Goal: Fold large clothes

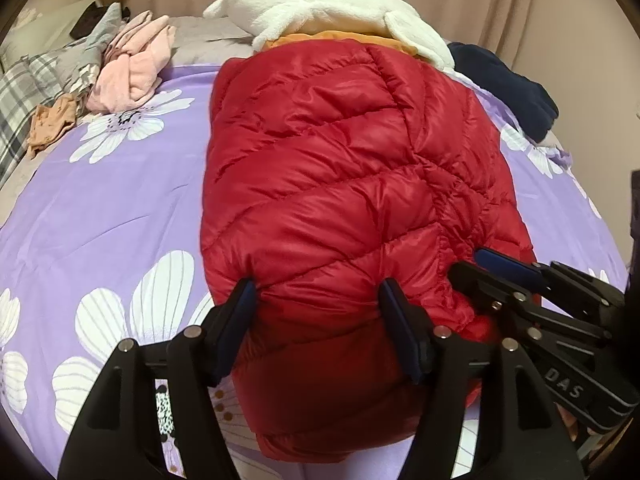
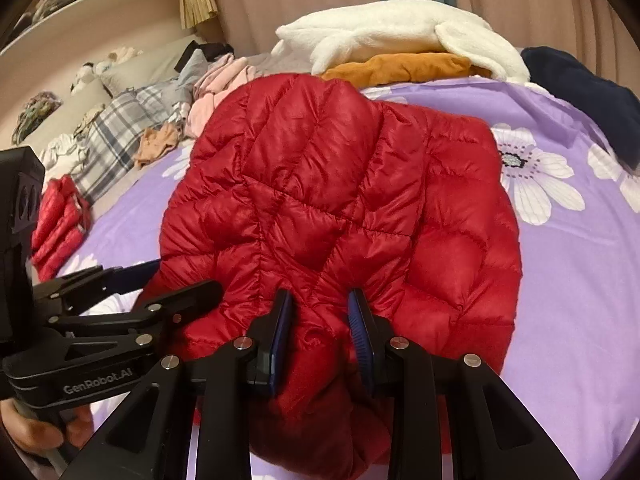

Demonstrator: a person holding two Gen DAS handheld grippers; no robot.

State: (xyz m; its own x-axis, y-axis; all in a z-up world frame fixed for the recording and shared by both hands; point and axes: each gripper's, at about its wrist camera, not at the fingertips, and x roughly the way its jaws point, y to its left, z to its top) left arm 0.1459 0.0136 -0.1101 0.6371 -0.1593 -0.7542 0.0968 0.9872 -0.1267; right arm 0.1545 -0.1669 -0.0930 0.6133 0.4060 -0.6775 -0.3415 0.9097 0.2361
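On the purple floral bedspread (image 1: pixel 120 208) lies a red quilted down jacket (image 1: pixel 340 168), folded into a puffy bundle that runs away from both cameras toward the far end of the bed. The left gripper (image 1: pixel 318 296) has its two blue-padded fingers set wide apart on either side of the bundle's near edge, pressing into the padding; whether it is truly clamped on the fabric or merely straddling it I cannot tell. The right gripper (image 2: pixel 320 304) has its fingers drawn closer together, with a ridge of red jacket (image 2: pixel 340 200) pinched between the pads.

Each wrist view catches the other tool: the left view shows the right gripper entering from the lower right, its jaws at the jacket's near right corner; the right view shows the left gripper (image 2: pixel 132 284) coming in from the left, with fingers of a hand (image 2: pixel 36 428) wrapped round its handle.

Beyond the jacket sits a white fleece garment (image 1: pixel 320 12) on top of an orange one (image 1: pixel 340 38), with a navy garment (image 1: pixel 508 84) to the right. Pink clothing (image 1: pixel 132 68) and a grey plaid fabric (image 1: pixel 24 92) lie to the far left. Only the right view shows a second red quilted piece (image 2: pixel 60 224) at the left edge of the bed and a shelf (image 2: pixel 92 4) against the wall.
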